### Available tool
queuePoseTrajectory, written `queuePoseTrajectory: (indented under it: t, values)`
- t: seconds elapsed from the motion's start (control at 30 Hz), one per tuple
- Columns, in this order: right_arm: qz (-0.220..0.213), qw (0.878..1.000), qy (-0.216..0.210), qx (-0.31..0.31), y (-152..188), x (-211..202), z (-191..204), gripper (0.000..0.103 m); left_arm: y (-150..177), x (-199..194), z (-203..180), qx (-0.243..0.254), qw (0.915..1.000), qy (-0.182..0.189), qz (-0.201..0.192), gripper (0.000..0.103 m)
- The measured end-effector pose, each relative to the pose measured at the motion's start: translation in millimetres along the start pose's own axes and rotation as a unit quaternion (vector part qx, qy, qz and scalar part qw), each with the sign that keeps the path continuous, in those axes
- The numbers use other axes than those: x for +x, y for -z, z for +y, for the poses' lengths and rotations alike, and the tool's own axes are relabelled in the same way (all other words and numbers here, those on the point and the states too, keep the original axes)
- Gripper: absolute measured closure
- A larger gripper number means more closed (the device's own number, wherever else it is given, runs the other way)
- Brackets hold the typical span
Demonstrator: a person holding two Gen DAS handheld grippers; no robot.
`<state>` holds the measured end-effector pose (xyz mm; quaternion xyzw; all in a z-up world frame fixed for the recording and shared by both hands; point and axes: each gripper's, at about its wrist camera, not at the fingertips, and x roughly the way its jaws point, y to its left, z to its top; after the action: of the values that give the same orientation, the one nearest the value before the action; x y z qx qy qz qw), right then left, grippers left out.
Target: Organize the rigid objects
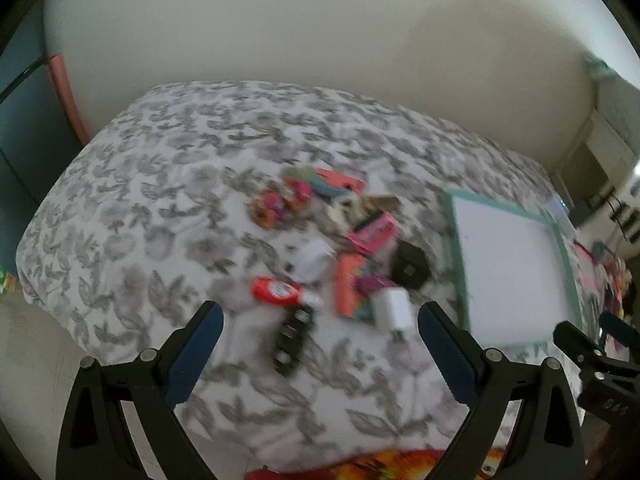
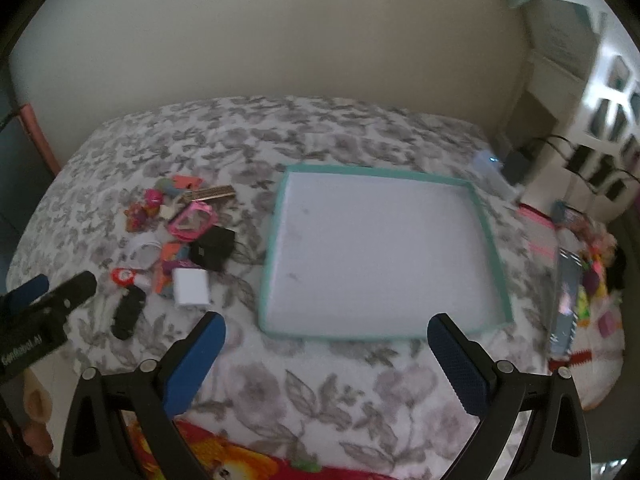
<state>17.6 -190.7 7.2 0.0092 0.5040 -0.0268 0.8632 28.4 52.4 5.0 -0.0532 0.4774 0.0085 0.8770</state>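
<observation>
A pile of small rigid objects lies on a bed with a grey leaf-print cover. It holds a red tube, a black remote, a white charger block, a black adapter, a pink case and several colourful toys. A shallow white tray with a teal rim lies to the right of the pile, empty. My left gripper is open and empty above the remote. My right gripper is open and empty over the tray's near edge. The pile also shows in the right wrist view.
A cream wall stands behind the bed. White shelving stands at the far right. Toys and a long clear package lie on the bed's right side. A bright red and orange fabric lies at the near edge.
</observation>
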Motion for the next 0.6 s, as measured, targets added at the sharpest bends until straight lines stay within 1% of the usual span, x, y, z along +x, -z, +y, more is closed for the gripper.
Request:
queuePoseTrajectory:
  t: [0.07,0.17,0.27,0.3,0.37,0.47,0.53,0.6]
  values:
    - [0.009,1.000,-0.018,0.001,-12.2,6.1,5.6,0.001,-12.3,1.1,17.2,-0.013,0.9998,-0.012,-0.005,0.005]
    - [0.012,1.000,-0.022,-0.012,-28.4,13.1,18.9,0.001,-28.7,0.0,37.1,-0.016,0.9991,-0.036,-0.015,0.005]
    - [0.027,0.999,-0.038,-0.024,-46.2,22.1,33.8,0.001,-46.0,-3.9,54.2,-0.023,0.9981,-0.048,-0.031,0.005]
    - [0.033,0.998,-0.046,-0.022,-52.0,24.8,37.5,0.001,-52.0,-3.9,58.6,-0.025,0.9979,-0.053,-0.029,0.005]
    - [0.040,0.997,-0.056,-0.022,-64.5,29.5,47.5,0.001,-62.1,-5.6,65.1,-0.028,0.9975,-0.055,-0.034,0.005]
    - [0.047,0.997,-0.062,-0.030,-78.1,36.4,64.5,0.001,-71.3,-2.2,71.0,-0.035,0.9975,-0.055,-0.029,0.005]
    - [0.053,0.996,-0.069,-0.031,-82.7,43.9,75.4,0.001,-71.0,5.8,72.4,-0.037,0.9978,-0.050,-0.021,0.005]
    - [0.061,0.994,-0.082,-0.029,-81.7,54.4,86.6,0.001,-66.4,19.8,71.7,-0.037,0.9982,-0.047,-0.004,0.005]
